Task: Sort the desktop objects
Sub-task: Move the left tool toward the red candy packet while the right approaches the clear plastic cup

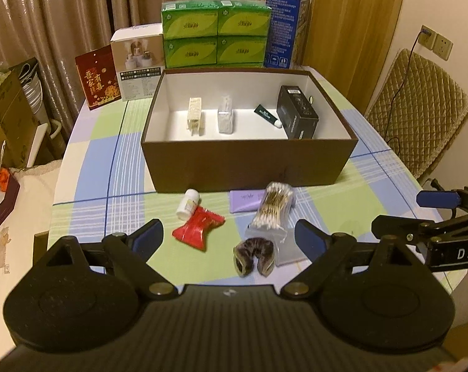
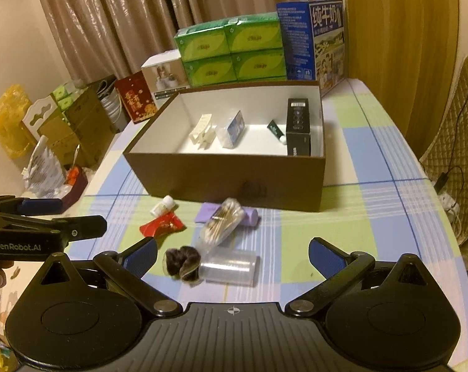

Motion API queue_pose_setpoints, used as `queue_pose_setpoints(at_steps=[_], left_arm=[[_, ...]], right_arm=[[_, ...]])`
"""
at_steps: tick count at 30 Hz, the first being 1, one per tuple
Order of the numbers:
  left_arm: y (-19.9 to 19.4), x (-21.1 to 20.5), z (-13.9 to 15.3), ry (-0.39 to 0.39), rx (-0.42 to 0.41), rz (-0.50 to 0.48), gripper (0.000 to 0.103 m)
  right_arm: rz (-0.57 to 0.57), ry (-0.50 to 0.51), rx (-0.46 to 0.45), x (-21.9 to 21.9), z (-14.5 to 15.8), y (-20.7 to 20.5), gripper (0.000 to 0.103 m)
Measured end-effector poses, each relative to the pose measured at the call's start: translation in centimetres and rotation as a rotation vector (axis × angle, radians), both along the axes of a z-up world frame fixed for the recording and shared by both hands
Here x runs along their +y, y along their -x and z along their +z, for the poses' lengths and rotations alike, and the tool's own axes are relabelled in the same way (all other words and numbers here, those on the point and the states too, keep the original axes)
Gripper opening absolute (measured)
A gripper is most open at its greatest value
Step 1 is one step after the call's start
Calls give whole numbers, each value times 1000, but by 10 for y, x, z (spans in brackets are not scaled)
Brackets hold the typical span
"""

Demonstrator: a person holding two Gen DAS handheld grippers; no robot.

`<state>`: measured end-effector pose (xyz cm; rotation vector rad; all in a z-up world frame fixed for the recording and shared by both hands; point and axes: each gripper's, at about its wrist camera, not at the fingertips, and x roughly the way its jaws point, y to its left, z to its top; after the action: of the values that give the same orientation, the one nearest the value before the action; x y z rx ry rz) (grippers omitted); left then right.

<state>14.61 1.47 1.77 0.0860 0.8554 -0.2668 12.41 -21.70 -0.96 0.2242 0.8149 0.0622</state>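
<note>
A brown open box point(image 1: 249, 167) point(image 2: 227, 179) holds a cream clip point(image 1: 195, 116), a white packet point(image 1: 225, 116), a small dark tube point(image 1: 268, 115) and a black box point(image 1: 297, 113). In front of it lie a white pill bottle point(image 1: 189, 203) point(image 2: 163, 205), a red packet point(image 1: 199, 226) point(image 2: 161, 224), a purple pack point(image 1: 244, 201) point(image 2: 249, 217), a bag of cotton swabs point(image 1: 272, 209) point(image 2: 223, 221), a dark hair scrunchie point(image 1: 255, 255) point(image 2: 182, 262) and a clear container point(image 2: 230, 267). My left gripper point(image 1: 229, 238) and right gripper point(image 2: 232, 252) are open, empty, just short of these items.
Green tissue packs point(image 1: 216, 32), a blue milk carton point(image 1: 283, 29), a white product box point(image 1: 137, 59) and a red box point(image 1: 97, 77) stand behind the brown box. A padded chair point(image 1: 420, 108) is at the right. Cardboard boxes point(image 2: 75, 124) sit left of the table.
</note>
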Motion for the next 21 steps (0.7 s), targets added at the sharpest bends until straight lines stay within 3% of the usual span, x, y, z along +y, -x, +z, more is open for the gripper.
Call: queue_pose_setpoints(at_steps=[21], left_arm=[[17, 14, -33, -33, 95, 44, 91]], right_arm=[[44, -37, 104, 15, -36, 5, 101]])
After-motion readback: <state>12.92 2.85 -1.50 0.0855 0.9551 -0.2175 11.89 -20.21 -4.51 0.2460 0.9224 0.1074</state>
